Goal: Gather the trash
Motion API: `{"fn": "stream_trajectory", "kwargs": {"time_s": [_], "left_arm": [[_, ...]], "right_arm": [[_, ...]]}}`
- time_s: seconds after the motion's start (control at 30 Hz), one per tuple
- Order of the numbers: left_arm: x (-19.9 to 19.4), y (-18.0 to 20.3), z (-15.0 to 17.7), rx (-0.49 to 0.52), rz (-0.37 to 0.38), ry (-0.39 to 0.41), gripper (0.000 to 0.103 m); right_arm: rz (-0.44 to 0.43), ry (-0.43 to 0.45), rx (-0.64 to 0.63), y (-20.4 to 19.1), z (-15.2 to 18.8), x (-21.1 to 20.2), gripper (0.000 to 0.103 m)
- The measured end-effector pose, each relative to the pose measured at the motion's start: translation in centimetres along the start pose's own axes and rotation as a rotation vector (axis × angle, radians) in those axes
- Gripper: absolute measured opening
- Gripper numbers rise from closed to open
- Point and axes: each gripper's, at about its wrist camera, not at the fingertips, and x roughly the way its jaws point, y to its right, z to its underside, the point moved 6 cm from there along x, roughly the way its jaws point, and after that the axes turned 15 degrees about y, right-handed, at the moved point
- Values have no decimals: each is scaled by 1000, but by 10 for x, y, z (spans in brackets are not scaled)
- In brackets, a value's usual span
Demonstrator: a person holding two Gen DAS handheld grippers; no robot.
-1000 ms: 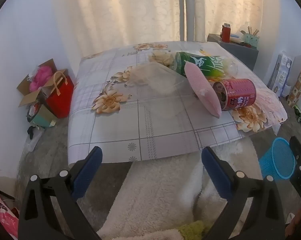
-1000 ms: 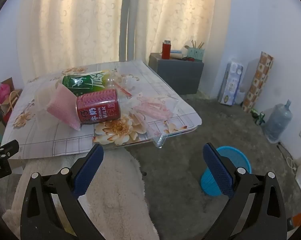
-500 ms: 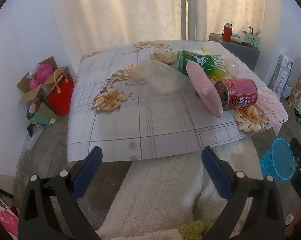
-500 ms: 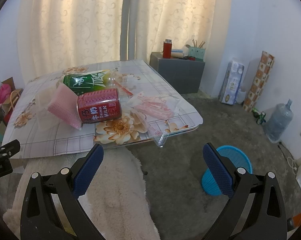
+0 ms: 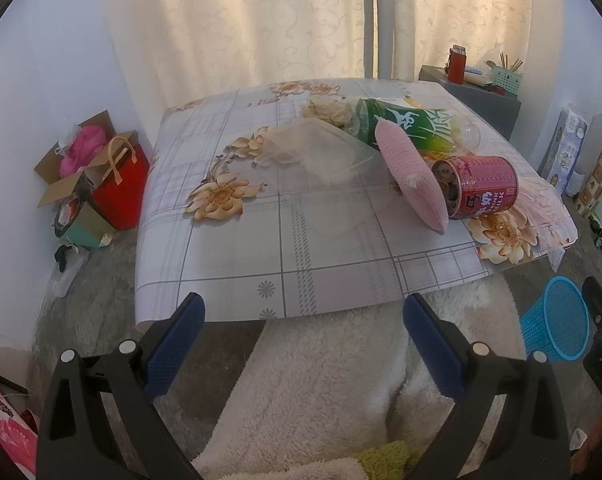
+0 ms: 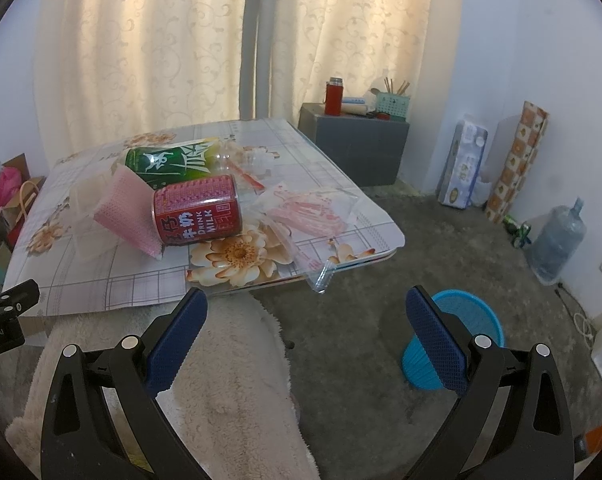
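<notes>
Down at the bottom of both wrist views you've got the grippers: the left gripper and the right gripper both have their blue pads spread wide apart with nothing between them, hanging off the near edge of the table over a fluffy cream rug. Off to the right on the grey floor sits a blue mesh bin, upright, well apart from the table.

Next up is the low table with a flowery checked cover. All the trash sits on its right half. Closest to the near-right corner is a crinkly clear bag with pink print, and one clear flap of it hangs over the table edge. Just left of that is a red milk can lying on its side, open end facing the left gripper's camera. A pink foam sleeve leans right against the can's mouth. Behind those is a clear plastic tray, sitting tilted, and a green bottle on its side, touching the pink sleeve.

Further back there's a grey cabinet with a red flask on top, and cream curtains across the back wall. A red gift bag sits on the floor left of the table.
</notes>
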Motion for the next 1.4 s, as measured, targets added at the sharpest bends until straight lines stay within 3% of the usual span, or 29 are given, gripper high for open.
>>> {"fn": "stream_trajectory", "kwargs": {"time_s": [1.4], "left_arm": [[1, -4, 5, -4, -5, -12, 97]], "right_arm": [[-2, 3, -2, -2, 1, -4, 95]]}}
